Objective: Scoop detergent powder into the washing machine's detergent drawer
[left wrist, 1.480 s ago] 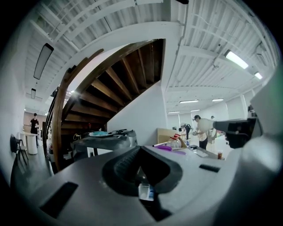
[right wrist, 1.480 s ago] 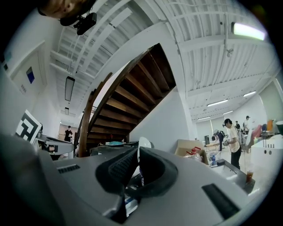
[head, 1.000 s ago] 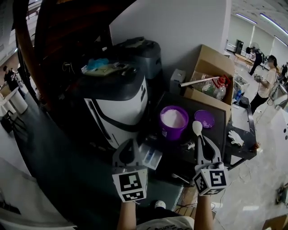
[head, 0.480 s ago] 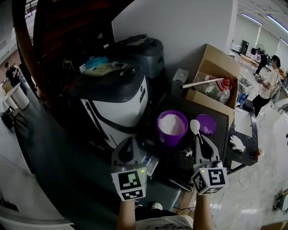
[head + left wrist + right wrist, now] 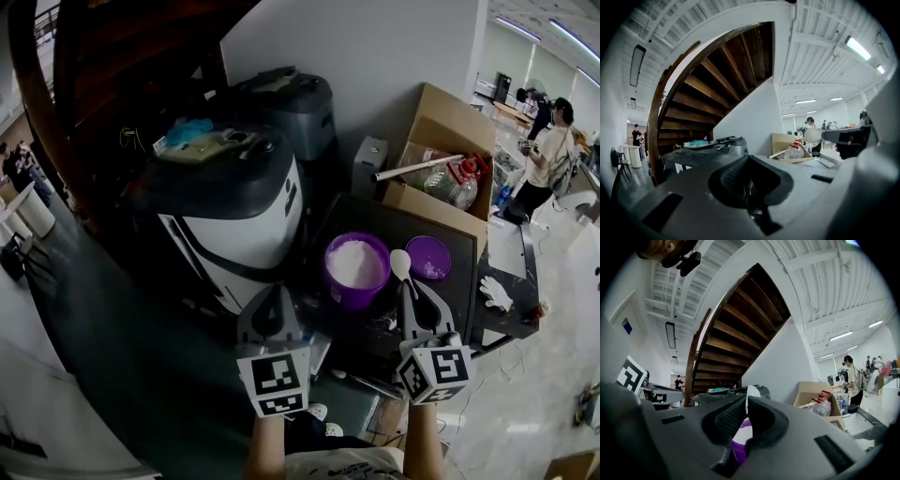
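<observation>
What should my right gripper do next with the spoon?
Probably swing the right gripper a little to the left and tip the spoon down into the purple tub. Its fingers are shut on the handle. The spoon's bowl hangs just beside the tub's right rim and looks unloaded, and the powder lies open in the tub.

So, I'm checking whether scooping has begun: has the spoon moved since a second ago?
Yes, slightly: the spoon in the right gripper has edged left, away from the purple lid and toward the powder tub.
</observation>
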